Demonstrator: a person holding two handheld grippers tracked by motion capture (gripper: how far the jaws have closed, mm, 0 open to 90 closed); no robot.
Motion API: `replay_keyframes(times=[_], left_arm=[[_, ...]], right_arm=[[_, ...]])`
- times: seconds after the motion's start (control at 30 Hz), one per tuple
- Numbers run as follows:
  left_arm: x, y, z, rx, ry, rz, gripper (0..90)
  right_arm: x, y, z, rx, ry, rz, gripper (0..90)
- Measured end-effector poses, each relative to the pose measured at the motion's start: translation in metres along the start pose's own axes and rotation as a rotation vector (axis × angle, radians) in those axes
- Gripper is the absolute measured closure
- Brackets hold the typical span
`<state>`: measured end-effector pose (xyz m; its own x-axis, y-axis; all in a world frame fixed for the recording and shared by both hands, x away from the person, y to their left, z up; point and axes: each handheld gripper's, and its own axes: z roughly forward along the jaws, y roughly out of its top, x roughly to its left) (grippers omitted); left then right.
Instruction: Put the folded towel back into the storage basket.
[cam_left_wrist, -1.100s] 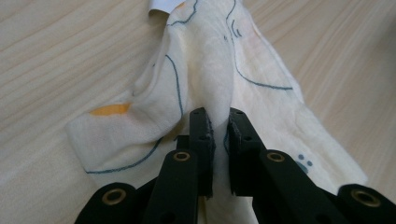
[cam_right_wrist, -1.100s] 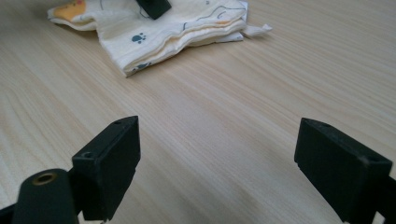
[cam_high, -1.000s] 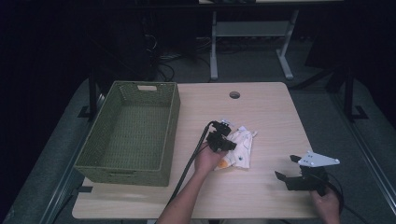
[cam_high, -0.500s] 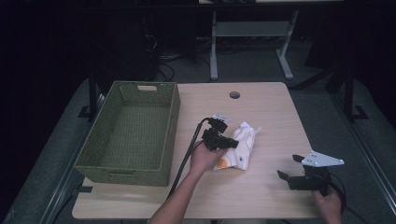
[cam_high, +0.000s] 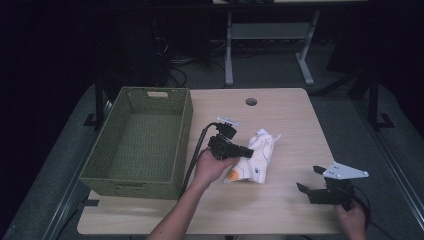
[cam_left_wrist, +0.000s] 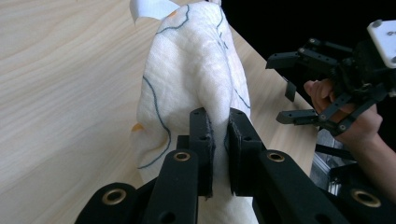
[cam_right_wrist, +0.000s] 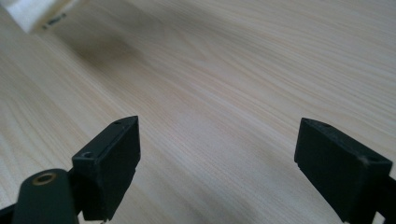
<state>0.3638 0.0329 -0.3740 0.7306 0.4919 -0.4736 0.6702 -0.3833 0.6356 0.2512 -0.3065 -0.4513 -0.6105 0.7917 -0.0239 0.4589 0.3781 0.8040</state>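
Note:
A white cloth (cam_high: 260, 156) with thin dark lines and orange patches lies crumpled in the middle of the wooden table (cam_high: 290, 125). My left gripper (cam_high: 247, 150) comes at it from the left, and its jaws are shut on a raised fold of the cloth (cam_left_wrist: 187, 60). The pinch shows close up in the left gripper view (cam_left_wrist: 218, 135). My right gripper (cam_high: 307, 179) is held low near the table's front right corner, apart from the cloth. Its jaws stand wide open (cam_right_wrist: 219, 158) over bare wood with nothing between them.
A green woven basket (cam_high: 182, 135) stands on the left part of the table, right beside my left hand. A round cable hole (cam_high: 251, 101) sits near the far edge. The right gripper (cam_left_wrist: 289, 84) shows beyond the cloth in the left gripper view.
My left gripper has shifted slightly left toward the basket with the cloth fold pinched in it. The right gripper has hardly moved.

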Motion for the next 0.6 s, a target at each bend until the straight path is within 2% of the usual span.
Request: replay_keyframes(times=[0.27, 0.6], left_arm=[[0.006, -0.002, -0.030, -0.024, -0.051, -0.055, 83.2], [0.007, -0.003, -0.055, -0.041, -0.083, -0.068, 83.2]], right_arm=[[0.000, 0.000, 0.001, 0.001, 0.001, -0.011, 13.7], [0.001, 0.001, 0.002, 0.005, -0.002, -0.014, 13.8]])
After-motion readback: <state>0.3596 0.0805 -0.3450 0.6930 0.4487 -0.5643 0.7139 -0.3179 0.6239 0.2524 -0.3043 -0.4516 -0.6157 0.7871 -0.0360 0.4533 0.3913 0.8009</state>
